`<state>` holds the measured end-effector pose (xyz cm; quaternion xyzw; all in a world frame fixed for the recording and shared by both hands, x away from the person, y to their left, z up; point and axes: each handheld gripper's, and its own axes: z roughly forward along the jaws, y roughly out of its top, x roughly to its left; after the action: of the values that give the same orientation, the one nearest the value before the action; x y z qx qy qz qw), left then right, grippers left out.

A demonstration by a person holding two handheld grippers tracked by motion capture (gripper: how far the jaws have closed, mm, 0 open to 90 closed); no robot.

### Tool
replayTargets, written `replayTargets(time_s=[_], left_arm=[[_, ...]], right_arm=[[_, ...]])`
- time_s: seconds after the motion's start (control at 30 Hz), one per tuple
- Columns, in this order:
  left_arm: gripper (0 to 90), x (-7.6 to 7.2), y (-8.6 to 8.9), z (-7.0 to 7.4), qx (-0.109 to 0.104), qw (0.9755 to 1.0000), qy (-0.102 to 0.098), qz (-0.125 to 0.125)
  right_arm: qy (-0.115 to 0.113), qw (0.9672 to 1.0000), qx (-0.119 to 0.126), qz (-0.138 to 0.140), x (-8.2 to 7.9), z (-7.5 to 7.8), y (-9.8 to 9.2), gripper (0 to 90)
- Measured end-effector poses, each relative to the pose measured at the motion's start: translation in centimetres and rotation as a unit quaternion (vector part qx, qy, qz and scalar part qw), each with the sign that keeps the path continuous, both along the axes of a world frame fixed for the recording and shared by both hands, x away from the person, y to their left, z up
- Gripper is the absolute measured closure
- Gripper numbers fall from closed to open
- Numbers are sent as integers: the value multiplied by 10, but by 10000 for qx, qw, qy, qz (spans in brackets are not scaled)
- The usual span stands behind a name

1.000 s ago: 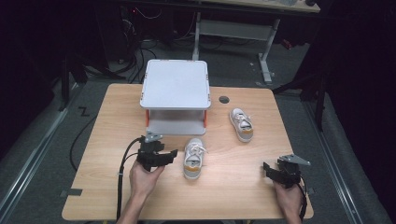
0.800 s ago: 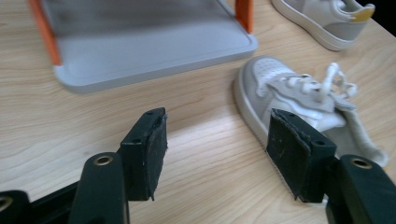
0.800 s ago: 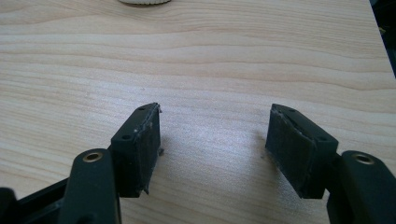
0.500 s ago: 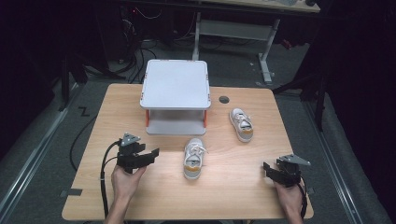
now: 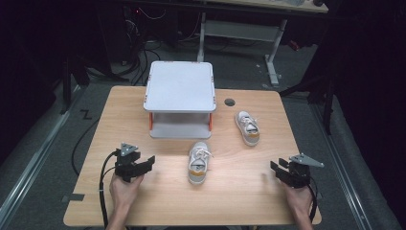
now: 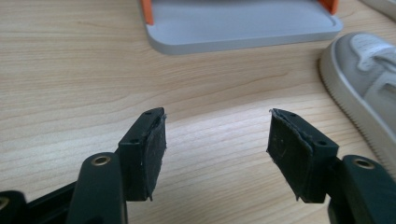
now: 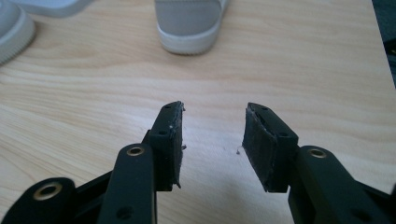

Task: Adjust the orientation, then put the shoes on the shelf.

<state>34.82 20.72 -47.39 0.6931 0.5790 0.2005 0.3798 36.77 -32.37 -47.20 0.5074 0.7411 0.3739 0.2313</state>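
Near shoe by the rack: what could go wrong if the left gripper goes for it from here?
1. The left gripper is open and low over the table; a flat sweep toward the near shoe may push it rather than grip it.
2. The shoe's toe lies close to the grey rack; a shove could drive it against the lower shelf.
3. Its loose laces might snag a jaw.
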Motion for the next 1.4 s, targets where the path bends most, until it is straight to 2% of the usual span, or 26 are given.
replayTargets(time_s=[0.1,0.27,0.37,0.73,0.77,0.83,0.87,0.9,1.1,1.23,1.27,1.33,1.4], left_arm=[[373,0,1,-5,89,9999,-12,47],[373,3,3,-14,199,9997,-29,149],[374,4,2,-17,254,9995,-24,178],[373,9,-1,-26,637,9976,-12,262],[374,10,-2,-28,687,9972,4,289],[373,10,-1,-30,744,9968,38,281],[369,9,-1,-33,802,9964,-35,268],[368,9,-1,-33,802,9964,-35,268],[367,8,-1,-33,805,9964,-23,274],[359,8,-1,-33,790,9965,-20,261],[355,8,-1,-33,782,9966,-17,266],[349,8,-1,-33,783,9966,-19,254],[346,8,-1,-33,784,9966,-19,247]], right_arm=[[-47,10000,44,64,1,5,2,591],[-132,9994,41,324,9,19,14,610],[-167,9991,46,386,11,22,17,613],[-246,9972,-44,711,35,42,42,632],[-210,9971,-77,731,42,45,48,635],[-206,9970,-96,743,46,47,51,637],[-185,9967,-144,775,54,49,56,638],[-185,9967,-144,775,54,49,56,638],[-76,9962,-307,808,82,56,76,641],[88,9959,-454,782,101,54,90,639],[210,9955,-532,752,110,52,95,638],[225,9956,-548,730,113,51,97,638],[348,9949,-665,675,121,49,101,638]])
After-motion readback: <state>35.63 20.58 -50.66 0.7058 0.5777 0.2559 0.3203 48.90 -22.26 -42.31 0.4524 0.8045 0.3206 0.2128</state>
